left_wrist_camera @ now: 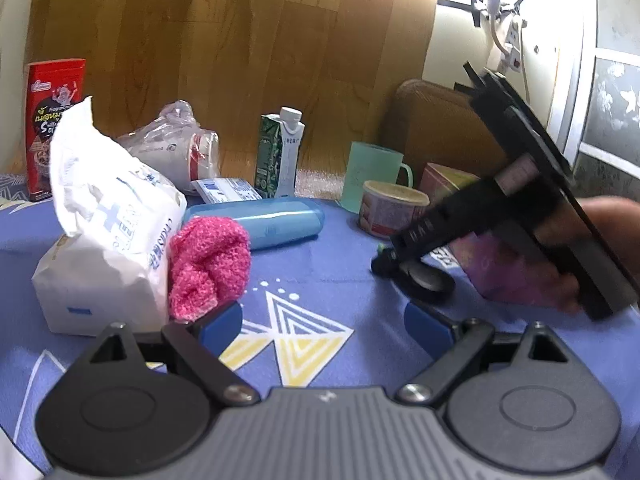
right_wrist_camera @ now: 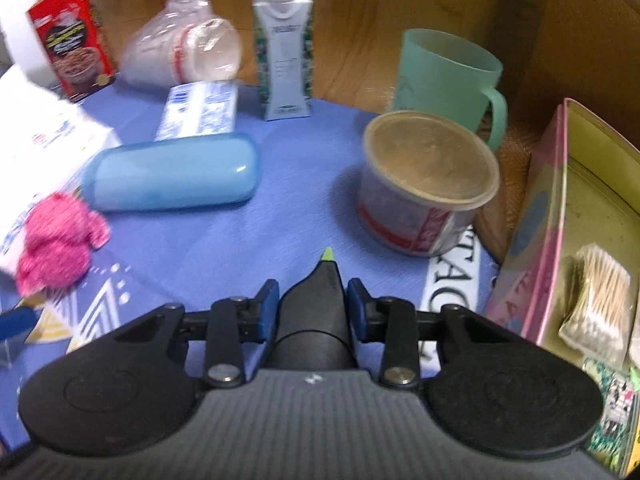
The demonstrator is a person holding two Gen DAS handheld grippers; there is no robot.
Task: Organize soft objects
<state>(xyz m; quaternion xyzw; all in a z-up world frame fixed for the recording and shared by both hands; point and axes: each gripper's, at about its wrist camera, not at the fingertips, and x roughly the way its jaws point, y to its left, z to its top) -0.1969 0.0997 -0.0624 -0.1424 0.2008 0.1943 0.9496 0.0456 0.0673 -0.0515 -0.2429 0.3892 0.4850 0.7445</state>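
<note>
Now right tongs [right_wrist_camera: 312, 307] clamp black pen-like object [right_wrist_camera: 316, 304], tip forward-down; left tongs [left_wrist_camera: 323, 322] wide, empty.

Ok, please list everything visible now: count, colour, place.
pink cloth: one, pink, against the tissue pack, left
tissue pack: one, white, left
case: one, light blue, lying centre
flat pack: one, white and blue, behind the case
carton: one, white and green, upright, back
bagged cups: count unclear, clear bag, back left
red box: one, red, far left back
mug: one, pale green, back right
tub: one, lidded, before the mug
open box: one, pink and yellow, right
cotton swabs: one bundle, beige, inside the open box
black tool: one, green tip, between the right fingers
left gripper: fingers open, empty
right gripper: fingers shut on the black tool
</note>
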